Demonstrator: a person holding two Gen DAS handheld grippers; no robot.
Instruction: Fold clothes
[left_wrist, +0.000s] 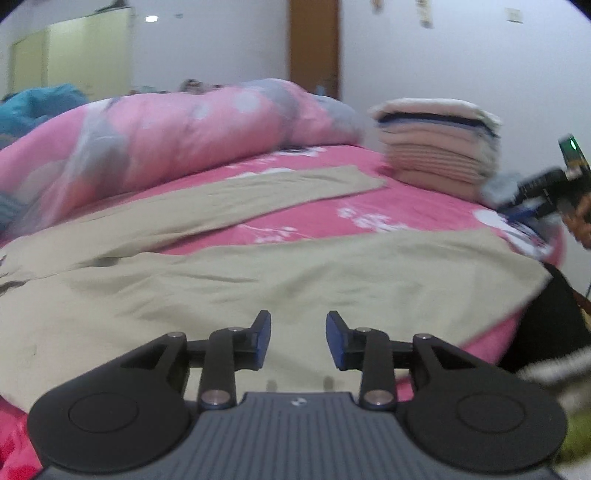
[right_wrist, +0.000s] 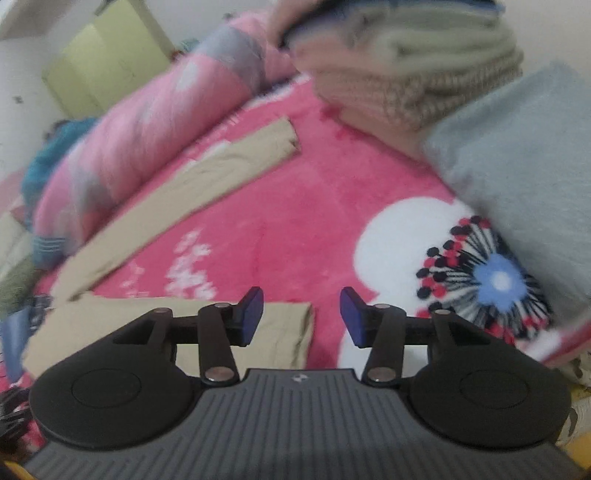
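Khaki trousers (left_wrist: 258, 280): spread on pink bed (left_wrist: 406, 218), legs running far-left to near-right. Left gripper (left_wrist: 298, 339) above near leg; right gripper (right_wrist: 301, 317) at its hem. Both fingers part-open, holding nothing.

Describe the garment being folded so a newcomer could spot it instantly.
On the pink floral blanket covering the bed, below the rolled pink quilt, lie the khaki trousers, legs spread apart. Unlike the stack of folded clothes beside them, they are flat, plain beige and unfolded.
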